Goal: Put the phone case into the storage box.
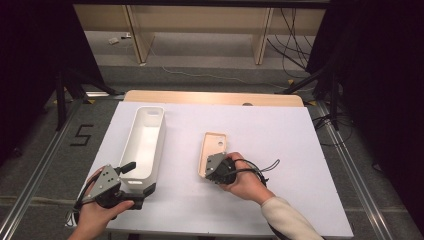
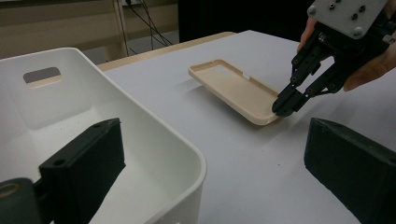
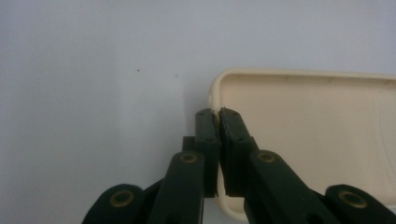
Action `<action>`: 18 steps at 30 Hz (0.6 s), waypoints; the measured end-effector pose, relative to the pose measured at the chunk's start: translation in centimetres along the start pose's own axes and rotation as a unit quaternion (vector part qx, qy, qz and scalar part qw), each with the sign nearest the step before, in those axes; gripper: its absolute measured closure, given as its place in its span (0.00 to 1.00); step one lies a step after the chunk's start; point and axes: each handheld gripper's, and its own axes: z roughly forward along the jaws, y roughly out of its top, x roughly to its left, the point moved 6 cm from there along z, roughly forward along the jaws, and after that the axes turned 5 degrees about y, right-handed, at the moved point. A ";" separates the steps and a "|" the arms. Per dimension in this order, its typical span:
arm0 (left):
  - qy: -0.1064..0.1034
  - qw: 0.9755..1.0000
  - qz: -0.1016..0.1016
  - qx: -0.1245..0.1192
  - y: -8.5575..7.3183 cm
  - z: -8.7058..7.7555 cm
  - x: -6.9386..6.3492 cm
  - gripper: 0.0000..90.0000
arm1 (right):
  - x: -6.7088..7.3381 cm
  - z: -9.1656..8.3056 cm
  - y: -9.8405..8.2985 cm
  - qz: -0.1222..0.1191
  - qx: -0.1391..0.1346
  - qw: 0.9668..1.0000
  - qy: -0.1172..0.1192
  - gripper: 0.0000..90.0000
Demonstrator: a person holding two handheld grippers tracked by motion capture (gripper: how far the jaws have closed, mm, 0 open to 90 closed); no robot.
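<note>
Two tools, one phone case pinched at its near corner

Two tools are working over the white desk in the high view. The left tool is hovering at the near end of the long white bin, whose long axis is running away from the person. The right tool is sitting on the near end of the beige phone case, which is lying well right of the bin with its long axis also pointing away. Bare desk is stretching between bin and case, and to the case's right.

Looking along the left tool, its jaws are standing wide apart, released, straddling the bin's near wall. Farther off, the right tool is nipping the case's near rim.

Looking along the right tool, its jaws are clenching on the rim at the case's near corner. Judging by this, the right hand is far better placed for moving the case leftward to the bin.
</note>
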 end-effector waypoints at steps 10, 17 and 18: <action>-0.001 1.000 -0.001 0.001 0.0 0.0 0.0 0.05 | 0.3 -1.0 0.3 -0.010 -0.016 1.000 -0.013 0.97; -0.005 1.000 -0.010 -0.002 -0.1 0.1 0.0 0.05 | 0.2 -1.4 0.3 -0.014 -0.023 1.000 -0.015 0.97; -0.005 1.000 -0.011 -0.002 -0.1 0.1 0.0 0.05 | 0.2 -1.5 0.2 -0.014 -0.022 1.000 -0.016 0.97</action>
